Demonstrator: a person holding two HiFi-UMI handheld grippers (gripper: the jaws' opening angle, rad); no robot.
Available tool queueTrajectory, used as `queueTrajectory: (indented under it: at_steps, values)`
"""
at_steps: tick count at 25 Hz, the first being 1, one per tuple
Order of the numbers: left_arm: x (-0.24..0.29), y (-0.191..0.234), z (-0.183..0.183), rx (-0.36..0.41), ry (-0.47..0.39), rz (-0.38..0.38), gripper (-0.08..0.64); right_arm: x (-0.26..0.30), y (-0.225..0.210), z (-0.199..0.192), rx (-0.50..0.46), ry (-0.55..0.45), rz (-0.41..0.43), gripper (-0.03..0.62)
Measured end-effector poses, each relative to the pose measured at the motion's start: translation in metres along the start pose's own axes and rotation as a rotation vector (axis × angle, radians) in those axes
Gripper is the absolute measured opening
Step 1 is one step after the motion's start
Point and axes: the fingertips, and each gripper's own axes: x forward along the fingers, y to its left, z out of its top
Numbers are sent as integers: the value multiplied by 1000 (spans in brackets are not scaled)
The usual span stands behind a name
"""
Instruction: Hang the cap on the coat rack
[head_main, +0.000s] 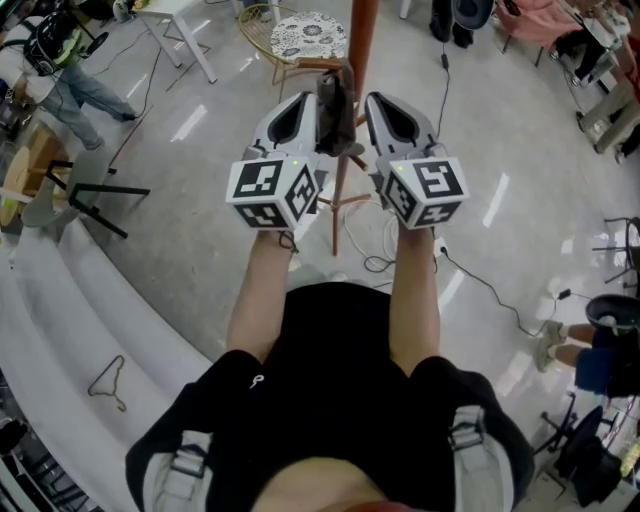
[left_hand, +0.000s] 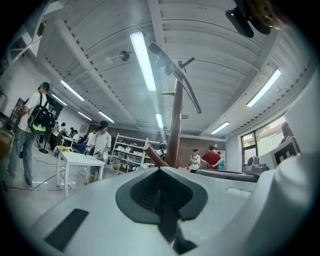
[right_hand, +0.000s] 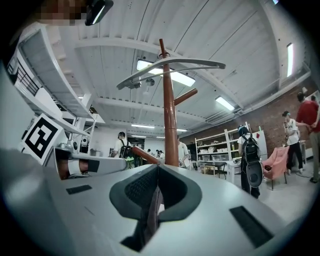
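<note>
Cap (head_main: 336, 112) pinched by left tool (head_main: 316, 102), right tool (head_main: 369, 102), beside coat rack (head_main: 362, 40)

left gripper (head_main: 312, 108), right gripper (head_main: 373, 108): pale grey shells, dark jaws, cubes (head_main: 275, 192) with black-white square markers. Black T-shirt (head_main: 330, 380), small white logo (head_main: 258, 382), grey bottoms (head_main: 180, 475) with buckles (head_main: 463, 437).

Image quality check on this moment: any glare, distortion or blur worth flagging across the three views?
Head view: even light, with pale lamp streaks on the glossy floor; the dark cap shows little detail. Left gripper view: heavy fisheye, black corners, and the ceiling light strip is blown out with haze around it. Right gripper view: same fisheye, the coat rack is sharp, and there is a mosaic patch at top left.
</note>
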Motion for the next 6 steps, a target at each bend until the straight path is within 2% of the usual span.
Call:
queueTrajectory:
  at_steps: [6]
  values:
    - [4,-4,-2,20,8,-8,-2,3,-2,-1,-7,6,37,-3]
